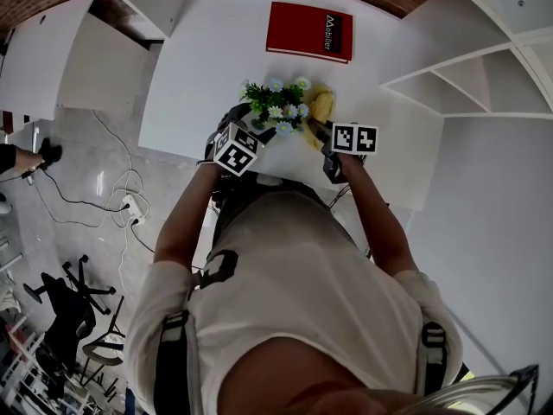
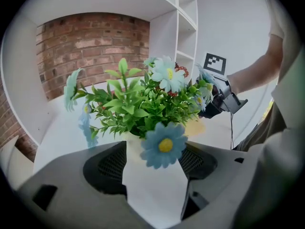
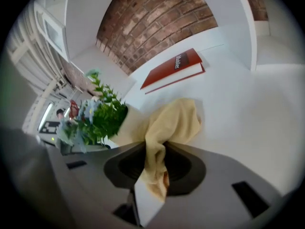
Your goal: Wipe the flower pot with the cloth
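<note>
The flower pot (image 1: 278, 111) stands near the front edge of the white table, filled with green leaves and pale blue daisies. Its white wall (image 2: 153, 190) fills the gap between the jaws of my left gripper (image 2: 155, 159), which is shut on it from the near left side. My right gripper (image 3: 155, 163) is shut on the yellow cloth (image 3: 174, 123). The bunched cloth lies against the pot's right side (image 3: 125, 130). In the head view the cloth (image 1: 321, 106) shows just right of the flowers, ahead of the right gripper (image 1: 320, 130).
A red book (image 1: 309, 31) lies at the far side of the table (image 1: 216, 59). White shelving (image 1: 467, 76) stands to the right. Cables, an office chair (image 1: 73, 305) and another person's hand (image 1: 26, 158) are on the floor side at left.
</note>
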A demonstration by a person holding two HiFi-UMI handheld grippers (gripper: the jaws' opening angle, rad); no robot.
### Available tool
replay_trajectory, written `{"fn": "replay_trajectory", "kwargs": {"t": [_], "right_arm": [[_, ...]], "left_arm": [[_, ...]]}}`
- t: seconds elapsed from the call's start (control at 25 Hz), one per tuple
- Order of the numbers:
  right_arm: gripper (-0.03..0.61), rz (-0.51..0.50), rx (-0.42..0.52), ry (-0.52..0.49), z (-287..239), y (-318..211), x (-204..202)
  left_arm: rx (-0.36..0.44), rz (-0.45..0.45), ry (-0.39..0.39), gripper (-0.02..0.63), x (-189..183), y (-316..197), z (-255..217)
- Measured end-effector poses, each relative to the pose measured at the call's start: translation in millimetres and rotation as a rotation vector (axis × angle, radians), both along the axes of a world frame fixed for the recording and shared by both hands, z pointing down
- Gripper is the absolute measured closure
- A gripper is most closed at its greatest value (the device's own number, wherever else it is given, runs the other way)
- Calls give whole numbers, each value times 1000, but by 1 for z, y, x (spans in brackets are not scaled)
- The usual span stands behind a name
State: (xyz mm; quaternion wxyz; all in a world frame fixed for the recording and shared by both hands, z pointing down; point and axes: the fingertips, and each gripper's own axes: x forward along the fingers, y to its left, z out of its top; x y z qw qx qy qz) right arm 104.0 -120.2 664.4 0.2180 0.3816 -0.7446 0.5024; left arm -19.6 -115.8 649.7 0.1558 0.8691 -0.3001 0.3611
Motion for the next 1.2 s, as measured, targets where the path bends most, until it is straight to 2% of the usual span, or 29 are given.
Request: {"fn": "replay_trajectory", "kwargs": {"t": [0.12,0.32,0.52,0.68,0.84,0.88,0.96,1.04,1.12,1.2], "right_arm": [[466,-28,9,60,4,8,13],[466,20,48,120,-8,2,49],[465,36,139,194,-40,-10,80],[459,-22,194,267,-50,-14,85],[455,-88,176,331,-34,-15,88],[445,-99,170,360,-26,-15,90],[348,-112,161,452,-8,-13,100],[288,-115,168,528,1,-11,109],[259,-96,198,511,-5,-11,110],[256,-62,224,447,-18,-10,109]], "left_arm": [[-3,-22,1,272,-9,3,-2],[-30,-68,20,275,-18,9,-2],[-4,-95,-6,275,-7,3,0],[26,-139,-33,275,-2,-4,3],[38,-193,-35,273,6,-8,4],[39,-206,-35,275,8,-8,4],[41,-231,-37,275,11,-8,4],[45,-255,-40,273,11,-6,3],[46,-281,-34,273,4,-3,-1],[37,-314,-20,273,-8,3,-6]]}}
